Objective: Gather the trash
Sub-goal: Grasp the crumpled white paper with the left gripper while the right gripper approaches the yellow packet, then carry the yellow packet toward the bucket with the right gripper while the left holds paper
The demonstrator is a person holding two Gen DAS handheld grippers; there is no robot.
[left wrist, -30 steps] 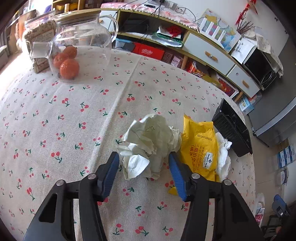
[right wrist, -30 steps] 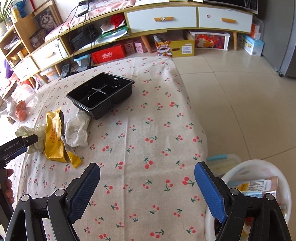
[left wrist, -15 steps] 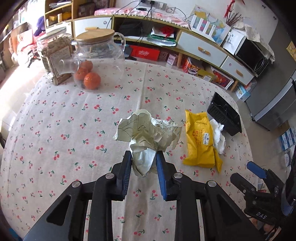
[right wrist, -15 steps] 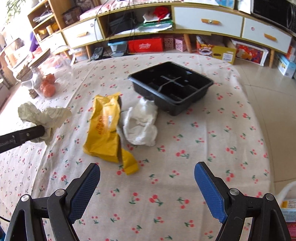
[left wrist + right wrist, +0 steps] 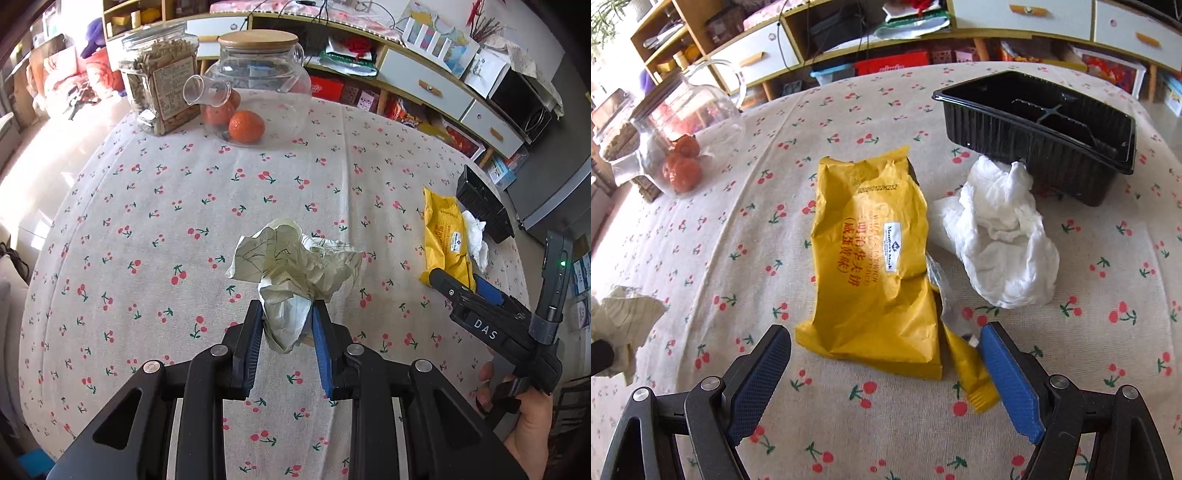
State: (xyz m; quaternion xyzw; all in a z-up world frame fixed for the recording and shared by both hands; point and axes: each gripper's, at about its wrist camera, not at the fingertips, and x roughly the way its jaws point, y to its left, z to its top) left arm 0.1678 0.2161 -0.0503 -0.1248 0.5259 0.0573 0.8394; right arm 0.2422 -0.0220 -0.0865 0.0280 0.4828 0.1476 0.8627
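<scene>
A crumpled ball of pale paper point(image 5: 295, 273) hangs above the cherry-print tablecloth point(image 5: 184, 221), with my left gripper point(image 5: 288, 325) shut on its lower part; the same paper point(image 5: 624, 321) shows at the left edge of the right wrist view. A yellow snack wrapper point(image 5: 871, 258) lies flat on the cloth, and my right gripper point(image 5: 882, 365) stands open around its near end, pads apart from it. A crumpled white tissue point(image 5: 1001, 240) lies right of the wrapper, touching a black plastic tray point(image 5: 1045, 125). In the left wrist view the right gripper point(image 5: 469, 291) hovers over the wrapper point(image 5: 443, 236).
A glass teapot with oranges point(image 5: 258, 92) and a jar of sticks point(image 5: 162, 77) stand at the table's far side. A hand point(image 5: 528, 417) holds the right gripper's handle. Low shelves with drawers point(image 5: 849, 33) run behind the table. The table's right edge drops to the floor.
My left gripper closed on the crumpled paper and lifted it off the cloth. My right gripper swung left from the table edge and came down over the yellow wrapper, still wide.
</scene>
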